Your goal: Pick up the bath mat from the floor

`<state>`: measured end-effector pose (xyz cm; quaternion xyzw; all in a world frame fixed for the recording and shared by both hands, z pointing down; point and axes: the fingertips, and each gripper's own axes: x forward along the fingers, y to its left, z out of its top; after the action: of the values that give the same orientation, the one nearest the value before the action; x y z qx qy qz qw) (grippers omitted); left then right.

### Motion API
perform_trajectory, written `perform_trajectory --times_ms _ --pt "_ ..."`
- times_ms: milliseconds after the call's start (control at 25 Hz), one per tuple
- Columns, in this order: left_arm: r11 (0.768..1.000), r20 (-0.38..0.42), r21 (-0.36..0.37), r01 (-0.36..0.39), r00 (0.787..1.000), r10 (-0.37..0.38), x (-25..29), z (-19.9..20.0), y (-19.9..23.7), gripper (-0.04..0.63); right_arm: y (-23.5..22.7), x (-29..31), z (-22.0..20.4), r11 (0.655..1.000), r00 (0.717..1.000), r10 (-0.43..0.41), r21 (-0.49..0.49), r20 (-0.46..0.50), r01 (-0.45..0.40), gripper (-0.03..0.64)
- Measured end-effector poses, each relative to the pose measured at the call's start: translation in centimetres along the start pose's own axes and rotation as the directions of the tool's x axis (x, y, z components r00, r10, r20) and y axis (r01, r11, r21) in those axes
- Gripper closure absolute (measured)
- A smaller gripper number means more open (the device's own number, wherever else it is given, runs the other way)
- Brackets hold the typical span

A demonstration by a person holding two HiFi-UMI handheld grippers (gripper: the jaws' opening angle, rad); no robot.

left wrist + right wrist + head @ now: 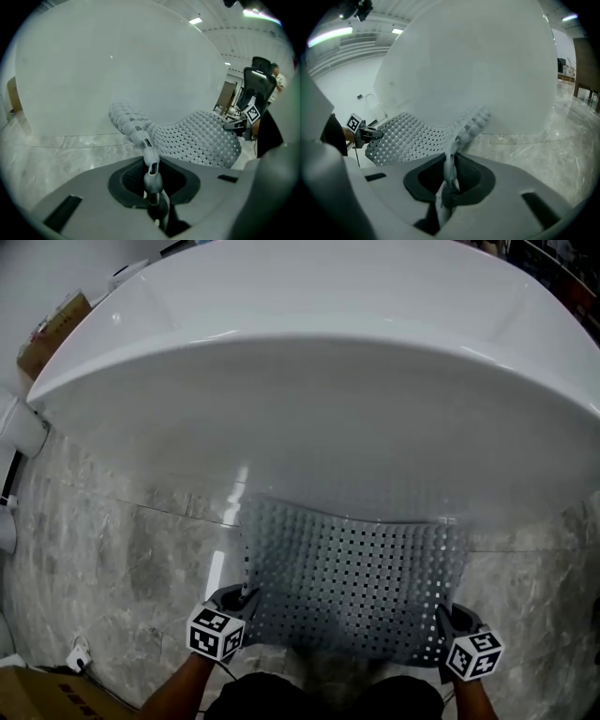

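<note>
grey marble floor [112, 559] w/ white tub [309, 390] — bath mat [356, 577] near edge up.

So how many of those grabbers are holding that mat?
2: the left gripper grips the bath mat at its near left corner, the right gripper at its near right corner.

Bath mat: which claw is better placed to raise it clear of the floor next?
Neither, clearly. The left claw is shut on the near left corner of the bath mat, the right claw on its near right corner. Probably raise both together.
</note>
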<state>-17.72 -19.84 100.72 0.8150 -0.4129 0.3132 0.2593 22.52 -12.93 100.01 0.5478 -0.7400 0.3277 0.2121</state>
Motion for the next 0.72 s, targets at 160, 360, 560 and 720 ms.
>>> perform_trajectory --times_ms 160,360,560,720 --pt "1.000 0.028 -0.011 -0.019 0.999 0.019 -4.0 2.5 -0.9 0.546 2.7 -3.0 3.6 0.999 0.999 0.026 -0.023 0.021 -0.026 0.568" --pt "0.998 0.086 -0.027 -0.050 0.995 0.052 -9.7 6.8 -1.4 0.546 5.1 -7.4 8.3 0.999 0.998 0.042 -0.026 0.054 -0.041 0.569" --pt "0.996 0.143 -0.049 -0.071 0.987 0.077 -16.6 11.5 -2.4 0.546 7.6 -13.1 13.7 0.999 0.995 0.049 -0.014 0.090 -0.048 0.569" --pt "0.994 0.180 -0.071 -0.080 0.979 0.091 -22.8 15.1 -3.4 0.546 10.0 -17.9 18.4 0.999 0.992 0.049 -0.014 0.119 -0.047 0.569"
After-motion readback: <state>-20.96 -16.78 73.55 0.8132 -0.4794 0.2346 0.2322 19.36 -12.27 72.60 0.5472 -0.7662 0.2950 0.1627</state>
